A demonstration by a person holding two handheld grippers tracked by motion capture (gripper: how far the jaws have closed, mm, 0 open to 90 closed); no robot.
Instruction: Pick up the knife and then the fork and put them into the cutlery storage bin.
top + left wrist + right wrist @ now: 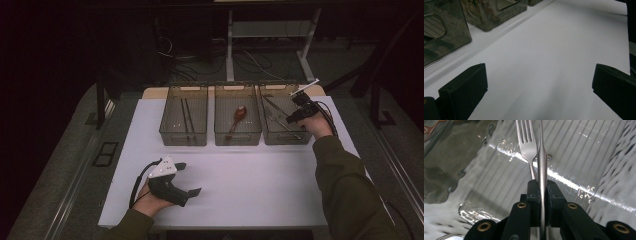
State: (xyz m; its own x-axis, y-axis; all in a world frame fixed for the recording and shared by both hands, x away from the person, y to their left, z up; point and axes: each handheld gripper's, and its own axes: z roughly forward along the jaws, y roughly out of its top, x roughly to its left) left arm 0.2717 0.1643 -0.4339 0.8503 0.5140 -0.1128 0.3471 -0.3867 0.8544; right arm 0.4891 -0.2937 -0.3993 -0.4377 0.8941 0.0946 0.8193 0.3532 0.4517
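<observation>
My right gripper [541, 186] is shut on a slim steel utensil [541, 157], seen edge-on and pointing down into the right-hand bin [287, 137]. A steel fork [526, 142] lies on that bin's clear ribbed floor just beneath the held utensil. In the high view the right gripper [295, 116] hangs over the bin's right end. My left gripper [191, 178] rests on the white table [250, 180] at the front left. Its jaws stand wide apart in the left gripper view [539, 75], with bare table between them.
Three smoky clear bins stand in a row at the table's back. The left bin [183, 134] holds black chopsticks [187, 117]. The middle bin [237, 136] holds a red spoon [239, 116]. Two bin walls [491, 12] show ahead-left of the left gripper.
</observation>
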